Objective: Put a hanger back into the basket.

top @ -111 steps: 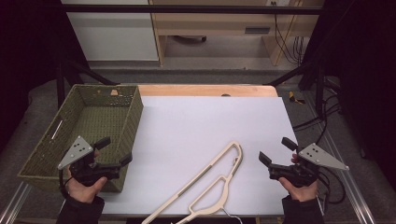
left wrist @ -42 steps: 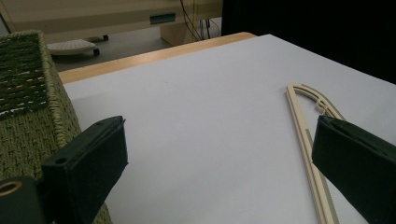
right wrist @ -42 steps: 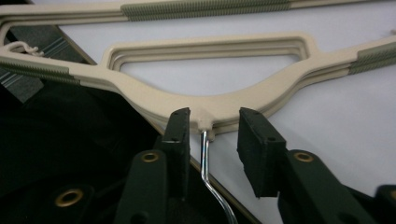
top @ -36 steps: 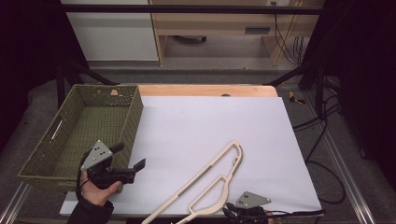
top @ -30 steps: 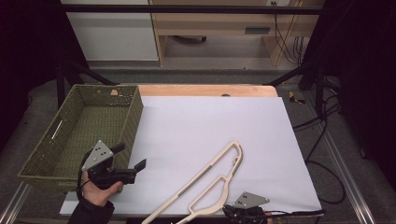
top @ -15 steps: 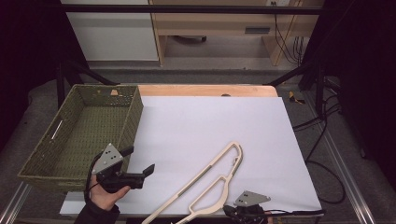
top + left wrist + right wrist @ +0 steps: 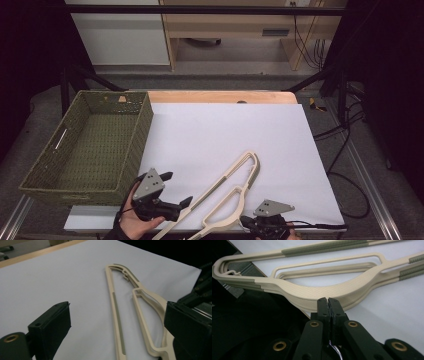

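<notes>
below, the beige hanger is flanked: the left gripper is held wide beside it, while the right gripper, jaws pressed together, is set against its curved edge.

Empty green woven basket at table's left, white sheet covering wooden tabletop, cables at right

Cream plastic hanger, w/ grey-green ribbed grip strips along its arms, lies flat on the white sheet at the table's near edge. Long axis runs diagonal: hook end points up-right toward mid-table, the wide end w/ the cut-out sits at the front edge, partly overhanging it.
</notes>
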`<state>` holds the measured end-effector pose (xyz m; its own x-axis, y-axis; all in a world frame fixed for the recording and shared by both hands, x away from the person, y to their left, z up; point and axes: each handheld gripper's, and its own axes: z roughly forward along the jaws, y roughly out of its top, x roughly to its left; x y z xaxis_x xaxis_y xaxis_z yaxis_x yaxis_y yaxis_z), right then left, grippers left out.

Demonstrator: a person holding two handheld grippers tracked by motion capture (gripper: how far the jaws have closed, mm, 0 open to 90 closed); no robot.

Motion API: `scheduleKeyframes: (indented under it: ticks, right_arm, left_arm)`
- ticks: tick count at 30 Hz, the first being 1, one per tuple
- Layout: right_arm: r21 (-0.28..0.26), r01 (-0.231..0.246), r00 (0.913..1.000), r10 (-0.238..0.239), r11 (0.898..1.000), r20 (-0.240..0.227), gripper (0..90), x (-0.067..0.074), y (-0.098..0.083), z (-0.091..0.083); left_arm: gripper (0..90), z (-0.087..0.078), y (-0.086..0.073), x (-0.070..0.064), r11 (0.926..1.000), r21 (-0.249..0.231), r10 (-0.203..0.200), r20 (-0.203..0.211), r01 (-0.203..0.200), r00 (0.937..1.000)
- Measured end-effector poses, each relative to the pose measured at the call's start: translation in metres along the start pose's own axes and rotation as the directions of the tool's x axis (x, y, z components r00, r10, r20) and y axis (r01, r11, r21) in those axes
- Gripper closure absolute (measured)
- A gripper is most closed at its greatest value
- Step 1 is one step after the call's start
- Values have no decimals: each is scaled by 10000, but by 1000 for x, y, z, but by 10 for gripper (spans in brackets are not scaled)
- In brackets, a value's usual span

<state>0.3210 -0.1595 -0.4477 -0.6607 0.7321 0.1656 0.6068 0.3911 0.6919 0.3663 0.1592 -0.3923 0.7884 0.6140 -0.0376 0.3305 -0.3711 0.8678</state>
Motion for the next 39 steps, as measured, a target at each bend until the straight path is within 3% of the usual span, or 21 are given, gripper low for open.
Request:
scheduleKeyframes:
  ticks: [6, 9, 14, 22, 23, 24, 29, 32, 35, 37, 39]
  right_arm:
    - [65, 340, 9994, -340, 9994, -36, 893, 0, 7, -5]
    - [224, 462, 9989, -463, 9987, 10, 892, -1, 12, -7]
    - [335, 775, 9969, -779, 9964, 118, 892, 0, 18, -11]
    - [396, 969, 9951, -976, 9945, 164, 892, 2, 23, -13]
    - [396, 939, 9954, -945, 9948, 151, 892, 2, 23, -14]
    - [388, 975, 9951, -981, 9945, 146, 892, 2, 23, -14]
    - [381, 992, 9949, -999, 9943, 169, 892, 3, 24, -16]
    - [370, 1012, 9946, -1020, 9942, 192, 892, 2, 24, -16]
    - [378, 1023, 9944, -1032, 9940, 236, 892, 2, 24, -16]
    - [362, 1030, 9943, -1039, 9940, 224, 892, 3, 24, -17]
    - [387, 994, 9947, -1004, 9943, 243, 891, 3, 25, -17]
  left_arm:
    - [126, 20, 4, -31, 9945, 860, 529, 831, -600, 9951]
    - [157, 32, 5, -47, 9846, 1376, 914, 1212, -1079, 9884]
    - [218, 54, 6, -63, 9686, 2050, 1029, 1852, -1409, 9773]
    - [363, 87, 2, -74, 9228, 3194, 1412, 2400, -2155, 9605]
    - [387, 87, 2, -74, 9228, 3194, 1412, 2400, -2155, 9605]
    - [413, 94, 1, -77, 9158, 3319, 1524, 2341, -2263, 9602]
    - [542, 109, -1, -79, 9032, 3708, 1369, 2286, -2163, 9638]
    - [612, 112, -2, -81, 8947, 3851, 1429, 2331, -2262, 9619]
    - [677, 112, -2, -84, 8904, 3910, 1454, 2411, -2332, 9595]
    - [720, 111, -2, -85, 8943, 3879, 1361, 2388, -2229, 9615]
    - [724, 110, -1, -86, 8897, 3928, 1440, 2421, -2326, 9595]
